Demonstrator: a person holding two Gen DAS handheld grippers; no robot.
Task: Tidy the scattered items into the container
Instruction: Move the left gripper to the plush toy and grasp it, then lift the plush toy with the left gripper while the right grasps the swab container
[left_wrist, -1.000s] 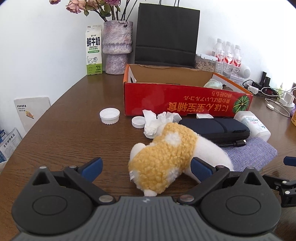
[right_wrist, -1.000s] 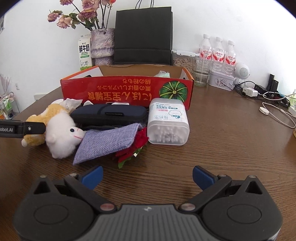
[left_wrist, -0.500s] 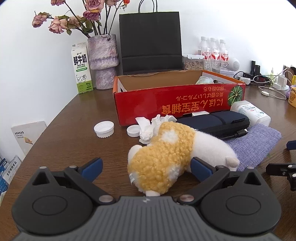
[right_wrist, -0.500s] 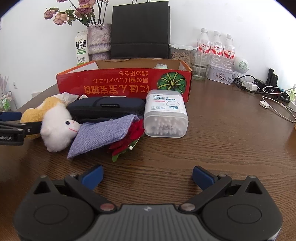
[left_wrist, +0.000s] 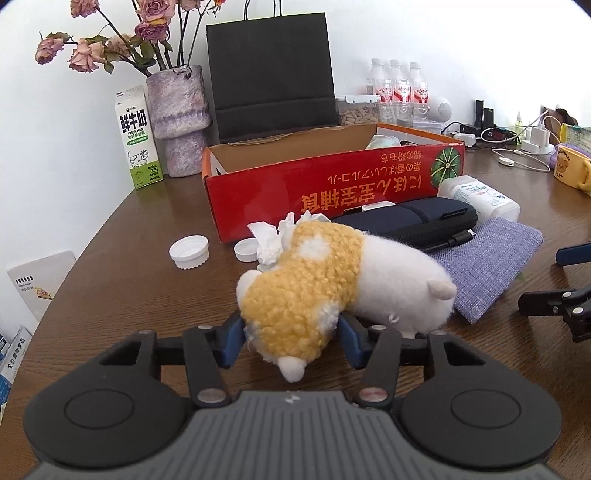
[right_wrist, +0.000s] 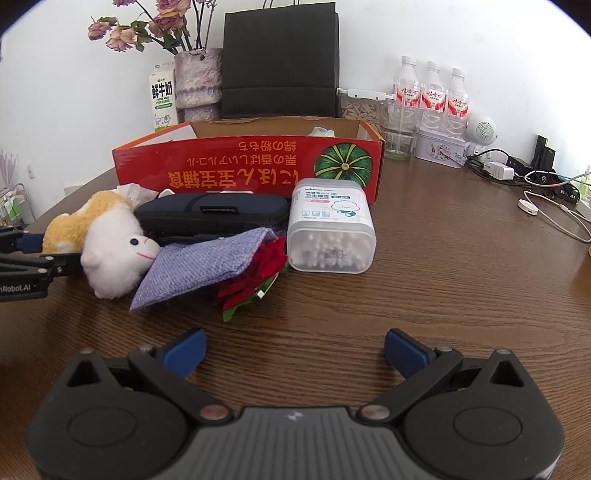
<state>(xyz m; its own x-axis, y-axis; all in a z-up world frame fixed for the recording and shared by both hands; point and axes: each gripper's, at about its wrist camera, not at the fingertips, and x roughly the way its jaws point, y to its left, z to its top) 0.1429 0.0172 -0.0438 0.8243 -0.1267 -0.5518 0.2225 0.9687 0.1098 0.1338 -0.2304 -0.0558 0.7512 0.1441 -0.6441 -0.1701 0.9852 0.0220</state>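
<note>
Left gripper (left_wrist: 290, 341): my jaws were closing, blue pads on either flank of the plush sheep (left_wrist: 332, 288), at lower centre of the left wrist view. The pile bulged around both pads, so I called it a grasp on the yellow hindquarters.

Right gripper (right_wrist: 293, 350): my jaws stood wide apart at the bottom of the right wrist view, with nothing between them but bare table (right_wrist: 443, 258).

Plush sheep: it lay on its side at centre frame, just in front of the red box (left_wrist: 332, 184), white head toward the right, on the edge of the purple cloth (left_wrist: 487, 266).

Handling: light and squashy, I judged; no risk of breakage, but it gives under the pads and could roll or slip if pinched shallow. Best hold was across the thick woolly body, not the stub of a foot.

Texture: curly yellow fleece on the body, smooth white fluff on the head, 1 small ear poking out.

Red box: open-topped cardboard, stiff walls, upper centre, with room inside.

Zip case (left_wrist: 406, 225): dark, semi-rigid, oblong, between plush and box.

Cotton swab tub (right_wrist: 330, 225): clear plastic, squared, hard, right of the case.

Tissue (left_wrist: 271, 240): crumpled white paper, touching the plush's far side.

Caps (left_wrist: 189, 252): 2 ribbed white plastic lids, left of the tissue.
</note>
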